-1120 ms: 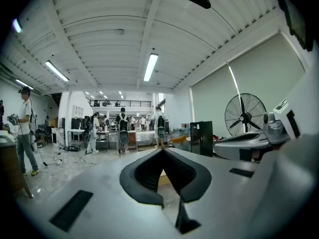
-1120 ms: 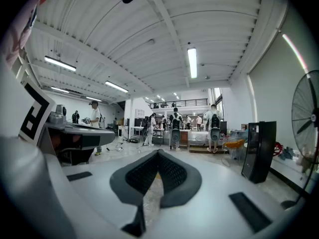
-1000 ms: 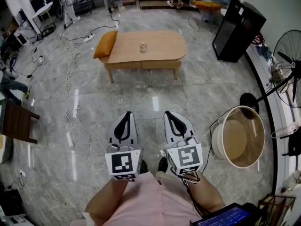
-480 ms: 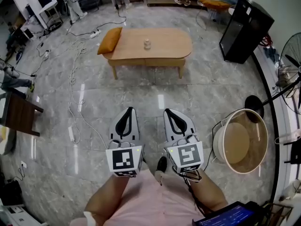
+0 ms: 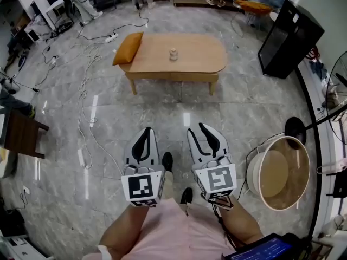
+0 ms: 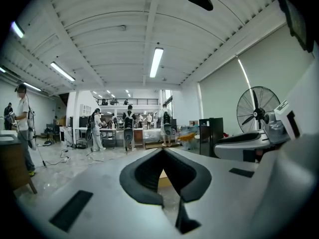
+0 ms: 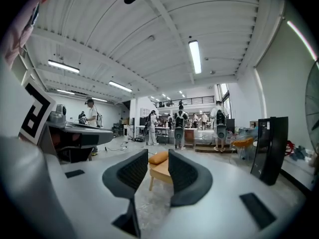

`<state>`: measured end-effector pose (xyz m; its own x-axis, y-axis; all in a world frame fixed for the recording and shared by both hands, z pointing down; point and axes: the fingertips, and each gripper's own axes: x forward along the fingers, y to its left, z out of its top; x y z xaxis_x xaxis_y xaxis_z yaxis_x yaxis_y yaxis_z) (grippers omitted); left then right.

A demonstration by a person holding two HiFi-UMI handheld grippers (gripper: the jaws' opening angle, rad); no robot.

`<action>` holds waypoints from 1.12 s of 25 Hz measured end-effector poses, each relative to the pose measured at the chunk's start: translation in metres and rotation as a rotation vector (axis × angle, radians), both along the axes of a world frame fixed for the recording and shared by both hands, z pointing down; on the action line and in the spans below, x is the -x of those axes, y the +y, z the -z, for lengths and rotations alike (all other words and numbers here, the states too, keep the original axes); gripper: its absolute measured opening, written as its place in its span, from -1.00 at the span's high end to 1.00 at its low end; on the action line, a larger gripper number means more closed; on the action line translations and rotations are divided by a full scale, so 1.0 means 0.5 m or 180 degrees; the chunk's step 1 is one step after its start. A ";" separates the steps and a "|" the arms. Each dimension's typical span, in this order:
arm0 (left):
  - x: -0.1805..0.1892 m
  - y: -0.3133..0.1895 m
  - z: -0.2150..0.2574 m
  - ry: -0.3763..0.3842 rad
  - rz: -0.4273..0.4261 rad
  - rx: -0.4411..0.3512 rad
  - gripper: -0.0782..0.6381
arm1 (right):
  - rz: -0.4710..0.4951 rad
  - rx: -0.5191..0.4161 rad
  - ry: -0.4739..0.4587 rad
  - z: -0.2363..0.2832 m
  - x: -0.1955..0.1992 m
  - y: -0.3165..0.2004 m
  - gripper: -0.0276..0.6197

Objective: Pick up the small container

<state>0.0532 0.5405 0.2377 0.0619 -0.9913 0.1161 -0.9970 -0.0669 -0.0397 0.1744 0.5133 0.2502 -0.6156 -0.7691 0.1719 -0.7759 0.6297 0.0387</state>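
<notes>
The small container (image 5: 173, 53), a pale little jar, stands upright in the middle of a low wooden table (image 5: 198, 64) far ahead across the floor. Both grippers are held side by side low in the head view, well short of the table and pointing at it. The left gripper (image 5: 146, 131) is shut, its tips meeting with nothing in them (image 6: 163, 151). The right gripper (image 5: 201, 129) has just been opening; its jaws stand apart with nothing between them (image 7: 158, 154). Through that gap I see the table's end (image 7: 160, 172) and an orange cushion (image 7: 158, 158).
An orange cushion (image 5: 128, 48) lies on the table's left end. A black cabinet (image 5: 290, 37) stands at the far right, a round tub (image 5: 276, 172) and a fan's base (image 5: 295, 128) at the right. Cables (image 5: 87, 91) trail over the floor at left, near a dark side table (image 5: 21, 140).
The right gripper's jaws, shut before, now stand apart. Both grippers and the view have advanced toward the table, and a shoe has stepped forward between the grippers.
</notes>
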 end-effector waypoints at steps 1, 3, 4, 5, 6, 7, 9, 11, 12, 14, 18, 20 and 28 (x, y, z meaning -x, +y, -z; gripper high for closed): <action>0.014 -0.025 -0.005 0.0019 0.0007 0.0009 0.75 | -0.0012 0.0021 0.0018 -0.007 0.009 -0.024 0.00; 0.043 -0.078 -0.011 0.0057 0.0025 0.0026 0.75 | -0.0033 0.0067 0.0038 -0.020 0.027 -0.075 0.00; 0.058 -0.106 -0.014 0.0071 0.0031 0.0031 0.75 | -0.0044 0.0085 0.0045 -0.025 0.037 -0.100 0.01; 0.072 -0.133 -0.016 0.0081 0.0030 0.0035 0.75 | -0.0057 0.0095 0.0056 -0.030 0.048 -0.125 0.01; 0.085 -0.161 -0.018 0.0089 0.0020 0.0039 0.75 | -0.0071 0.0099 0.0069 -0.033 0.060 -0.151 0.01; 0.097 -0.188 -0.020 0.0097 0.0001 0.0044 0.75 | -0.0089 0.0100 0.0079 -0.035 0.072 -0.176 0.01; 0.119 -0.240 -0.021 0.0100 -0.0054 0.0056 0.75 | -0.0132 0.0092 0.0078 -0.031 0.097 -0.228 0.01; 0.140 -0.288 -0.020 0.0095 -0.0107 0.0055 0.75 | -0.0168 0.0058 0.0067 -0.024 0.120 -0.277 0.00; 0.150 -0.311 -0.019 0.0096 -0.0129 0.0048 0.75 | -0.0182 0.0039 0.0067 -0.021 0.131 -0.301 0.00; 0.170 -0.354 -0.015 0.0099 -0.0165 0.0027 0.75 | -0.0211 0.0004 0.0075 -0.014 0.153 -0.344 0.00; 0.208 -0.426 -0.005 0.0082 -0.0226 -0.0032 0.75 | -0.0286 -0.0056 0.0078 -0.004 0.188 -0.415 0.00; 0.222 -0.457 -0.001 0.0079 -0.0247 -0.0054 0.75 | -0.0312 -0.0085 0.0085 0.003 0.200 -0.445 0.00; 0.243 -0.543 -0.019 0.0125 -0.0295 -0.0015 0.75 | -0.0401 -0.0130 0.0141 0.002 0.213 -0.530 0.01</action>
<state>-0.0680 0.2689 0.2471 0.1577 -0.9817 0.1072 -0.9873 -0.1588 -0.0013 0.0681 0.2485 0.2491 -0.5063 -0.8467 0.1637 -0.8456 0.5246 0.0984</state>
